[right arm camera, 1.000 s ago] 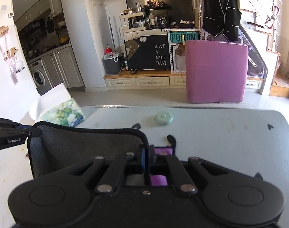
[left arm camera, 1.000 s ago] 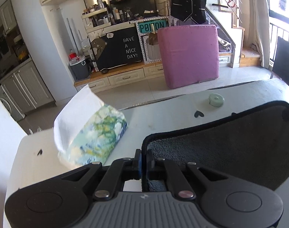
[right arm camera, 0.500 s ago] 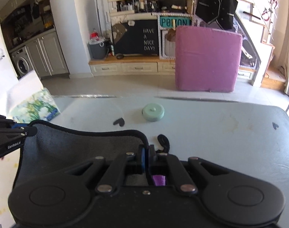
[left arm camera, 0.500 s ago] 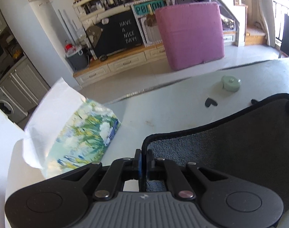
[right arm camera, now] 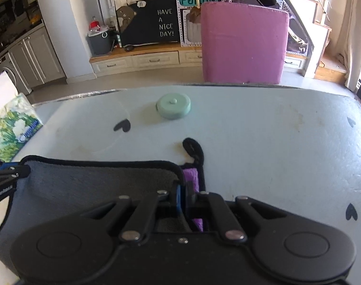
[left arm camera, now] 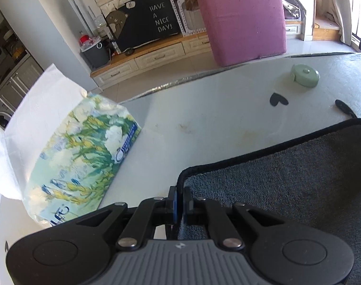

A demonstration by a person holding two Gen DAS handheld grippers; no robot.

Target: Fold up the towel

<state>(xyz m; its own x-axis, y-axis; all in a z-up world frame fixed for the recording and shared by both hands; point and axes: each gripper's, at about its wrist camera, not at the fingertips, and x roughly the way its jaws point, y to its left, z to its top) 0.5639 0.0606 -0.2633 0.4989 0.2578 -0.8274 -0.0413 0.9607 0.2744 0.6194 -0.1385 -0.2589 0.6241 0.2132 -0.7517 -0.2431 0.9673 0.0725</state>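
A dark grey towel [left arm camera: 287, 173] with black trim lies on the white table [left arm camera: 216, 118]. My left gripper [left arm camera: 179, 190] is shut on its near left corner. In the right wrist view the same towel [right arm camera: 97, 185] spreads to the left, with a purple layer [right arm camera: 191, 175] showing under its right corner. My right gripper [right arm camera: 183, 187] is shut on that right corner. The left gripper's fingers [right arm camera: 7, 173] show at the towel's far left edge. The towel's black hanging loop [right arm camera: 192, 147] rests on the table ahead.
A floral tissue pack [left arm camera: 80, 156] lies left of the towel, with white paper [left arm camera: 37, 109] behind it. A round pale green case [right arm camera: 173, 106] sits on the table ahead. Small black heart marks [right arm camera: 122, 125] dot the tabletop. A pink cushion [right arm camera: 244, 45] stands beyond the table.
Both grippers have moved forward and down over the table with the towel's corners. The tissue pack and the green case look nearer. Both stay shut.
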